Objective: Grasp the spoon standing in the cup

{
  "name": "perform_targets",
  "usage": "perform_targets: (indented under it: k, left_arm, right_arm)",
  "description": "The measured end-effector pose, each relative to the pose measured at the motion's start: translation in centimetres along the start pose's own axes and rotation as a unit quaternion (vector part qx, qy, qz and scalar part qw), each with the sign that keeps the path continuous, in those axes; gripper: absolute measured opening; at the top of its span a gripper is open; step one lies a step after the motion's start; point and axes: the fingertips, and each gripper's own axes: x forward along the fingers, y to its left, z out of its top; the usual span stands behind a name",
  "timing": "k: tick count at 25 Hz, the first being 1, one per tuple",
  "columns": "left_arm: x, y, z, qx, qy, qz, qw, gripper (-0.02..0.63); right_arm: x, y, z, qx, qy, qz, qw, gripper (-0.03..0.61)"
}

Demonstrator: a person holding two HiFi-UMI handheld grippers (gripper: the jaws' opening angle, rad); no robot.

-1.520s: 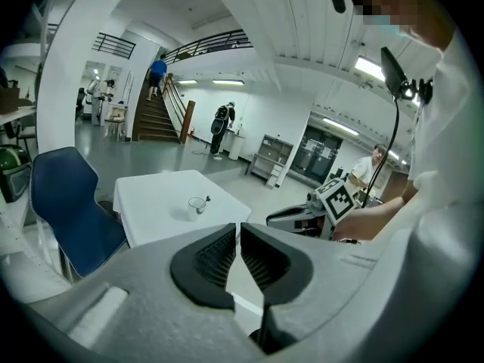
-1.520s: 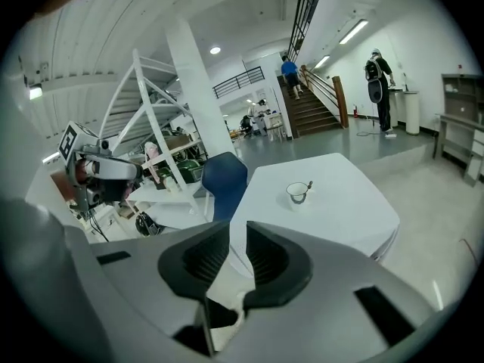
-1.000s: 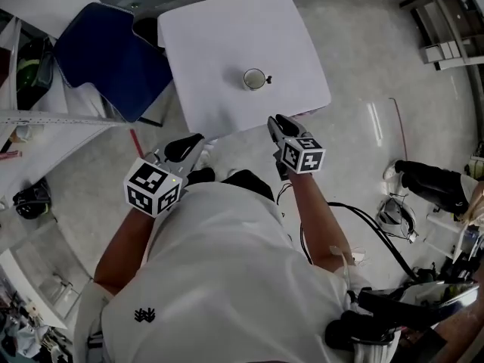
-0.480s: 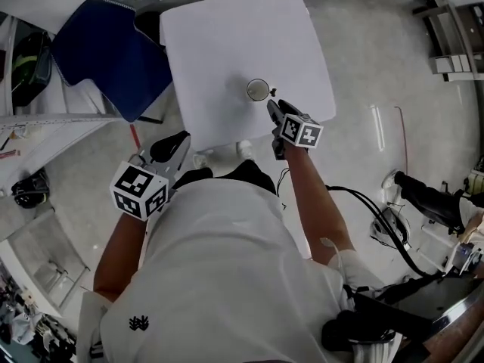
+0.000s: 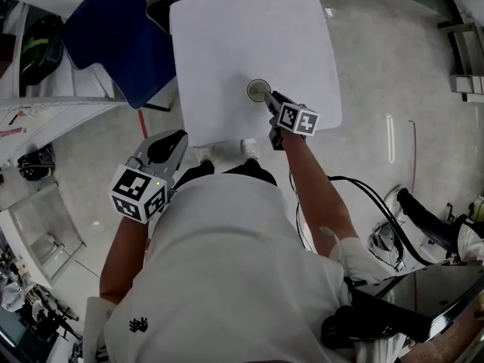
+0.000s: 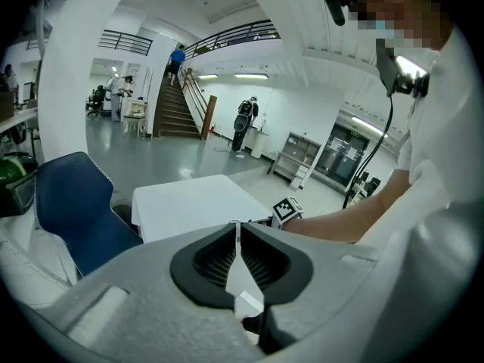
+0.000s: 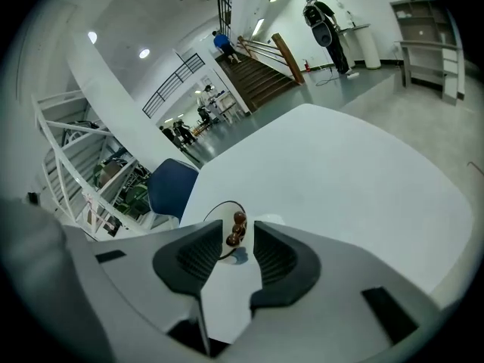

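A pale cup (image 5: 259, 90) stands on the white square table (image 5: 227, 36), near its front edge. In the right gripper view the cup's rim (image 7: 216, 212) shows just past the jaws, and a spoon with a brown beaded handle (image 7: 239, 219) rises from it. My right gripper (image 7: 237, 233) has that handle between its fingertips; the jaws are closing, with a gap still on each side. In the head view the right gripper (image 5: 271, 97) reaches the cup. My left gripper (image 5: 175, 141) hangs off the table by my body, and its jaws (image 6: 237, 227) are shut on nothing.
A blue chair (image 5: 117, 40) stands at the table's left side. Cables (image 5: 363, 195) run over the floor to my right. Shelving and gear line the left edge. Stairs (image 6: 175, 112) and people standing far off show in the gripper views.
My right gripper has travelled forward from the table's front edge up to the cup, and the spoon handle now sits between its jaws. The left gripper has hardly moved.
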Motion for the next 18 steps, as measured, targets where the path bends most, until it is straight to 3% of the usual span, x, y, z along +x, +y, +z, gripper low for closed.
perform_targets:
  k: [5, 12, 18]
  left_arm:
    - [0.1, -0.3, 0.3, -0.006, -0.01, 0.025, 0.9996, 0.028]
    - [-0.8, 1.0, 1.5, -0.006, -0.026, 0.044, 0.9987, 0.028]
    - [-1.2, 1.1, 0.6, -0.01, -0.028, 0.037, 0.9989, 0.028]
  right_arm:
    - [1.0, -0.1, 0.1, -0.018, 0.007, 0.006, 1.0, 0.057]
    - [0.9, 1.1, 1.4, -0.067, 0.015, 0.005, 0.998, 0.052]
    - [-0.4, 2.5, 2.0, -0.118, 0.011, 0.001, 0.993, 0.051]
